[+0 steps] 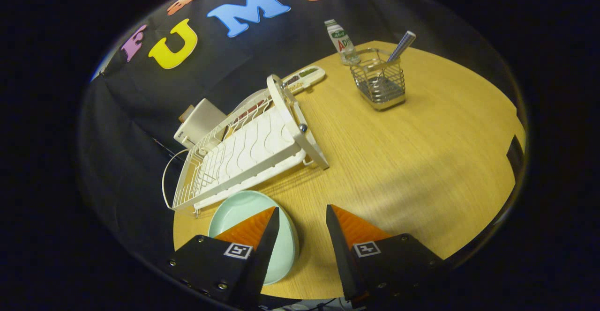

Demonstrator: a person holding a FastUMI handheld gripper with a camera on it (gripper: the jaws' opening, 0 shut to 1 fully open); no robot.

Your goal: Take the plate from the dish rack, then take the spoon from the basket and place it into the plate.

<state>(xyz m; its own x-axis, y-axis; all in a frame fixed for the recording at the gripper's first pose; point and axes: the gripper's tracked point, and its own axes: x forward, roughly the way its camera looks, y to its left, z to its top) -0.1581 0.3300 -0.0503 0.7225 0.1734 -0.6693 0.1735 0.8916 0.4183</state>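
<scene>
A pale green plate [243, 210] lies flat on the wooden table [422, 161], just in front of the white dish rack [248, 149]. My gripper [302, 215] is open with nothing between its fingers. The left finger hangs over the plate's right part, while the right finger is over bare table. Far beyond the fingers stands a wire basket [378, 82] holding a spoon with a checked handle [401, 46] that leans out to the right.
A small bottle [341, 41] stands just behind the basket. A white box [199, 123] and a flat white case [304, 77] lie behind the rack near the booth wall. Open table stretches between the fingers and the basket.
</scene>
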